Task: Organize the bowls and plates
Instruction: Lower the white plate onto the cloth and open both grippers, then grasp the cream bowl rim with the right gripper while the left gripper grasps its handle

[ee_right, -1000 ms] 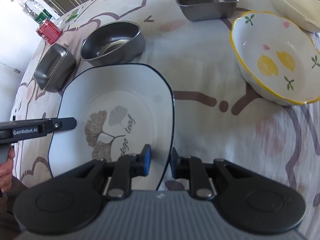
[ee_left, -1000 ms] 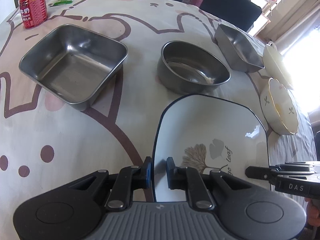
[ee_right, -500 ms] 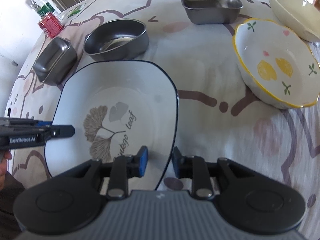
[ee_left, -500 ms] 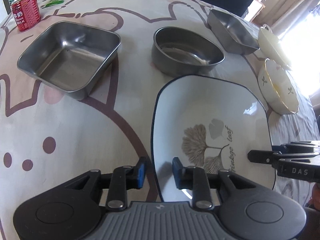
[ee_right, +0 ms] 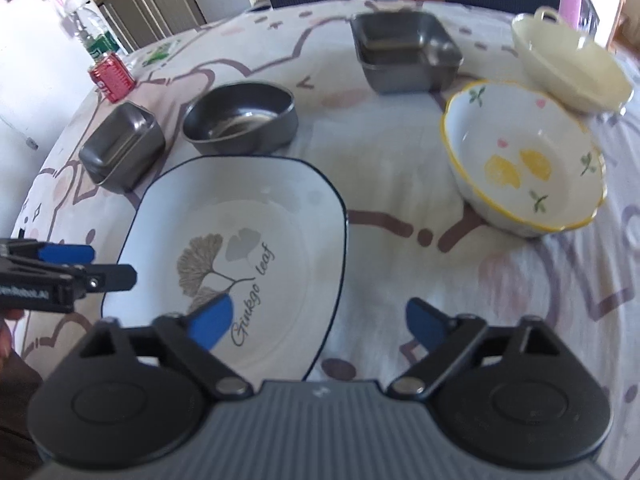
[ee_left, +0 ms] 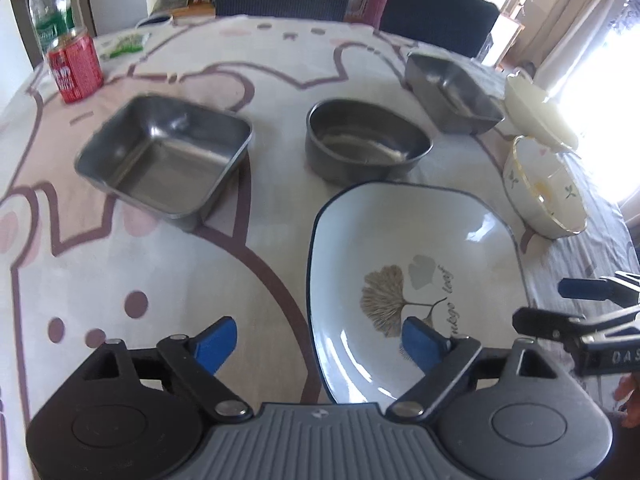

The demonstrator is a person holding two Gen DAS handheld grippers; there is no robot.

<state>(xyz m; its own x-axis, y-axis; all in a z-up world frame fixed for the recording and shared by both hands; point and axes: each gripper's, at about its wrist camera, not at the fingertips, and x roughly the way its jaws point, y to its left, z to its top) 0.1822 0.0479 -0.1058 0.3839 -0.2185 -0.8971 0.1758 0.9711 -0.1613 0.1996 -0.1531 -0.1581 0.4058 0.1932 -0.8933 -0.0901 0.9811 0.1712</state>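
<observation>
My left gripper (ee_left: 316,338) and my right gripper (ee_right: 318,320) both stand wide apart; their jaws have just been opening, and neither pad presses on anything. The white square plate (ee_left: 416,264) with the ginkgo leaf print lies flat on the patterned tablecloth (ee_left: 160,280), directly under and between my two claws. The left claw straddles the plate's left rim, one blue pad over the cloth and one over the plate. The right claw straddles the plate's right rim (ee_right: 340,240) in the same way. The two claws face each other across the plate.

Ahead of the plate, just beyond its far edge, sits a round steel bowl (ee_left: 366,142). Further ahead and to my left claw's side is a large square steel tray (ee_left: 164,160). On my right claw's side, near at hand, is a ceramic bowl painted with lemons (ee_right: 524,160); past it lie a cream dish (ee_right: 568,66) and a second square steel tray (ee_right: 406,52).

I judge the plate set down, so the next pick turns on side: the lemon bowl lies nearer my right claw, the large steel tray nearer my left.
</observation>
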